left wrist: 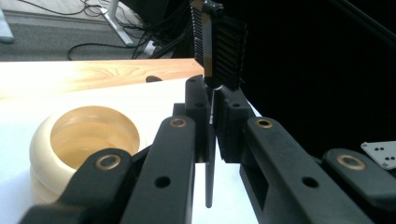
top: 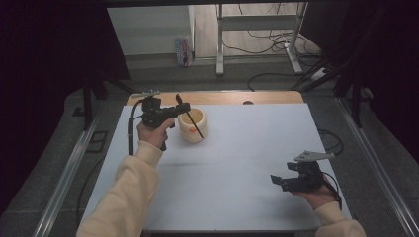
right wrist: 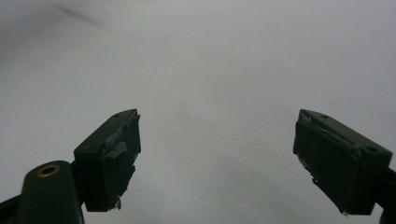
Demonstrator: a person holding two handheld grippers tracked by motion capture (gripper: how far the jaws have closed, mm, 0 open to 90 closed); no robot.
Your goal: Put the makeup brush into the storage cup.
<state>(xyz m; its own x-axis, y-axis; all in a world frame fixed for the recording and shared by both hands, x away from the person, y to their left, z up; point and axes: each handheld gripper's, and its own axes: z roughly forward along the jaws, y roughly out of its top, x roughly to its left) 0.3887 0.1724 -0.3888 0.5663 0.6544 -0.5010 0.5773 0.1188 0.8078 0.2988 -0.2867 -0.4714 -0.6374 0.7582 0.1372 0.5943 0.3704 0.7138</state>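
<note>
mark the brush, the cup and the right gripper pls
brush point(left wrist: 219, 44): left gripper view, on its black ribbed head above the jaws.
cup point(top: 196, 118): high view, on its cream rim.
right gripper point(right wrist: 217, 161): right gripper view, midway between its open jaws.

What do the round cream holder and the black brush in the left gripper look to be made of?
Round cream holder: probably pale wood or bamboo, smooth satin; a ribbed wall, faint grain inside.
Black brush: looks like plastic, with a ribbed head and a thin, dark, slightly glossy handle, clamped in the left gripper. Material uncertain.
</note>
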